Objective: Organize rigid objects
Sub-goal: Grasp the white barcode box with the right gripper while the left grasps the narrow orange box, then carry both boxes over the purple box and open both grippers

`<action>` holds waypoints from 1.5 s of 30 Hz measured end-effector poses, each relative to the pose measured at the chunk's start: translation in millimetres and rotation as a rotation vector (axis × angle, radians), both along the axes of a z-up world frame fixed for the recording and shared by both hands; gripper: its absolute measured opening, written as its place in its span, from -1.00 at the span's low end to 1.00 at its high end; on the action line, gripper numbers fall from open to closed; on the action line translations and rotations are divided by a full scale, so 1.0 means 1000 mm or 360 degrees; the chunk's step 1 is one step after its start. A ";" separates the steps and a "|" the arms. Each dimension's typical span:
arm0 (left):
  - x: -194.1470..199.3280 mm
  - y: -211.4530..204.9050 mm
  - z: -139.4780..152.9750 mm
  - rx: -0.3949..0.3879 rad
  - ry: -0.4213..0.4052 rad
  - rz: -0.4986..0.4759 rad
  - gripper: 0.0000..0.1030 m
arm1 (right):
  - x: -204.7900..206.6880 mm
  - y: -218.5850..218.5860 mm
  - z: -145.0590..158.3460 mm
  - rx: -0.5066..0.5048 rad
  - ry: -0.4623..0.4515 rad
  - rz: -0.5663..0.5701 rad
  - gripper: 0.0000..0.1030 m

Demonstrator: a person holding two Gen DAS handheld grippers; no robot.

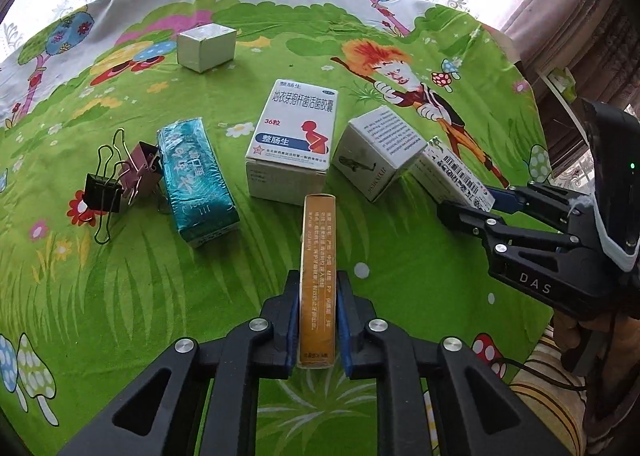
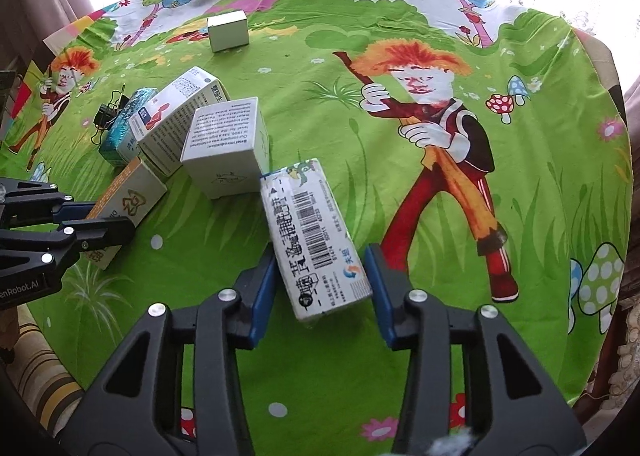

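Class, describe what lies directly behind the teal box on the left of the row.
Behind the teal box sit two binder clips, a black clip and a pink clip. The box covers part of the pink clip, so whether they touch cannot be seen.

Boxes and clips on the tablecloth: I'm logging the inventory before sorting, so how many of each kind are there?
Boxes: 6 — silver box, teal box, medicine box, white printed box, barcode box, orange box.
Binder clips: 2 — black clip, pink clip.
Total: 8
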State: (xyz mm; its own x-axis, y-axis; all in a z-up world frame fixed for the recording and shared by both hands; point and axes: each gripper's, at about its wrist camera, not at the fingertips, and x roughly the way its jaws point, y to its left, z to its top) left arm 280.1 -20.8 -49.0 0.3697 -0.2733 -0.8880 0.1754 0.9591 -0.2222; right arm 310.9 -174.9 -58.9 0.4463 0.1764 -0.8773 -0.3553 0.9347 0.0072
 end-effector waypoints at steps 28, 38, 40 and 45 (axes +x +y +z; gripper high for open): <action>-0.116 0.045 0.071 0.0177 -0.0247 0.0348 -0.68 | -0.092 0.054 0.080 0.0218 -0.0111 0.0118 -0.28; -0.168 0.085 0.083 0.0197 -0.0303 0.0504 -0.68 | -0.132 0.100 0.101 0.0222 -0.0148 0.0273 -0.28; -0.177 0.095 0.084 0.0194 -0.0306 0.0543 -0.67 | -0.140 0.112 0.103 0.0219 -0.0150 0.0315 -0.28; -0.209 0.130 0.086 0.0180 -0.0311 0.0673 -0.67 | -0.159 0.139 0.108 0.0222 -0.0147 0.0415 -0.28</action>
